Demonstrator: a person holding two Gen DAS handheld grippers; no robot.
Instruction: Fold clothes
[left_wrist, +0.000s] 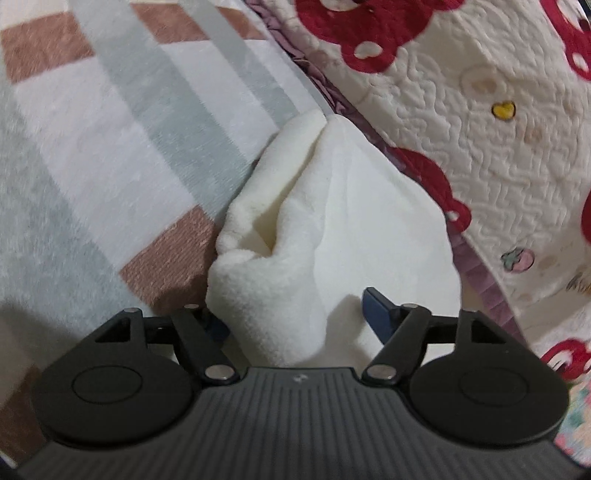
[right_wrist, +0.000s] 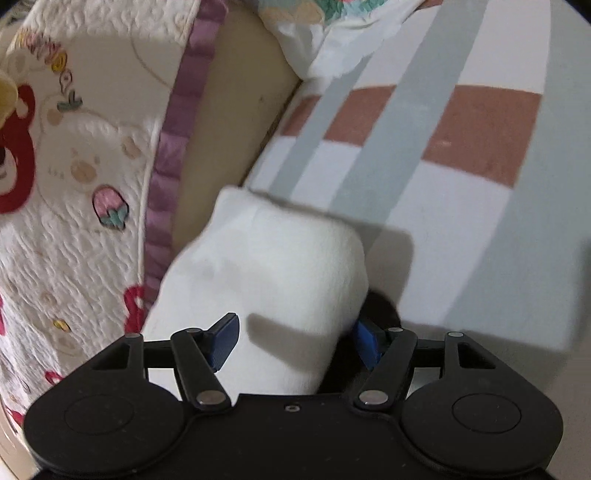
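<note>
A soft, fluffy white garment (left_wrist: 325, 221) is lying bunched on the checked blanket (left_wrist: 110, 147), beside the quilted bear-print cover (left_wrist: 498, 110). The left gripper (left_wrist: 295, 317) and right gripper (right_wrist: 295, 339) are both standing open around its thick folds, not squeezing them.

Left tongs (left_wrist: 295, 317) and right tongs (right_wrist: 295, 343) both gape, angled downward.

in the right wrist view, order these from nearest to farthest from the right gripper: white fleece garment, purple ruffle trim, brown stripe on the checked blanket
1. white fleece garment: between the right gripper's jaws.
2. purple ruffle trim: left of the garment, edging the quilt.
3. brown stripe: upper right, across the checked blanket.
</note>
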